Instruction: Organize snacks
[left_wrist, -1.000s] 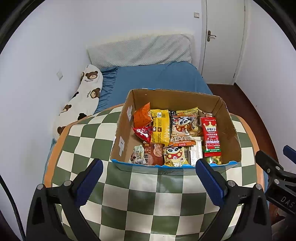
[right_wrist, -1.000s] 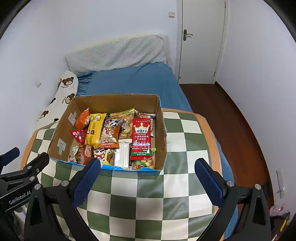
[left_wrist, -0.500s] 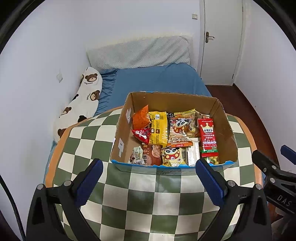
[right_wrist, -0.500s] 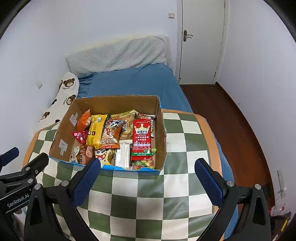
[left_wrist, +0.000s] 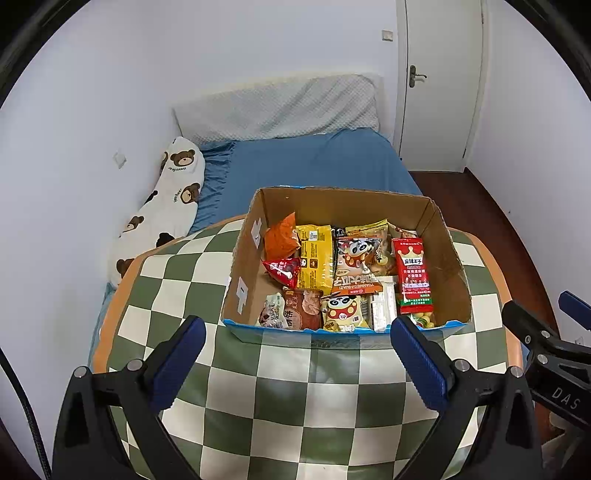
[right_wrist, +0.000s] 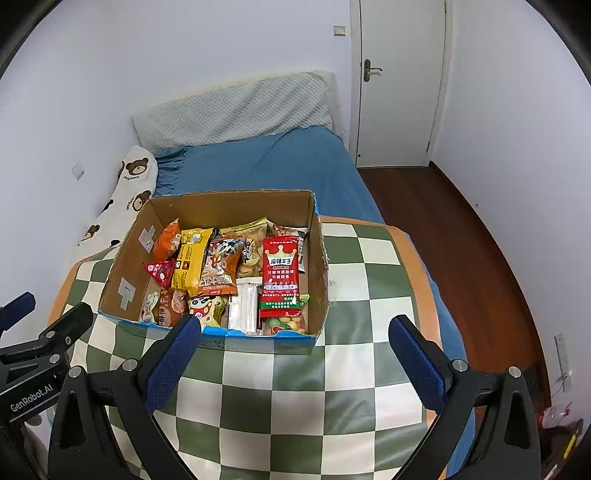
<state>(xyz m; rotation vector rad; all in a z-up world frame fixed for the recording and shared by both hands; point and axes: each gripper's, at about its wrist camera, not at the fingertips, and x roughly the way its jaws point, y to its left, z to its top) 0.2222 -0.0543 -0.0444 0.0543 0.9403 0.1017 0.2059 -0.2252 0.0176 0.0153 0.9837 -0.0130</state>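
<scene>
- The room has white walls, a white door (right_wrist: 399, 85) behind the cardboard box, a dark wooden floor (right_wrist: 454, 236) right of the box, and a bed with a blue sheet (left_wrist: 314, 162) just behind it.
- A grey pillow (left_wrist: 277, 107) lies at the bed's far end, and a bear-print bolster (left_wrist: 166, 199) lies behind and left of the box.
- The green-and-cream checked table (left_wrist: 295, 387) with an orange rim bears the cardboard box (left_wrist: 245, 273) on its far half.
- Only the right wrist view shows a wall socket (right_wrist: 561, 354) and clutter on the floor, well right of the box; only the left wrist view shows the bolster nearly whole.
- The box is open-topped and packed with snacks: a long red packet (left_wrist: 413, 280) by its right wall, a yellow packet (left_wrist: 314, 262) near its middle, an orange bag (left_wrist: 280, 240) by its left wall, panda-print bags between.
- The left gripper (left_wrist: 295, 365) hangs in front of the box, fingers spread wide, holding nothing.
- The right gripper (right_wrist: 295, 363) hangs in front of the box likewise, wide apart and empty.
</scene>
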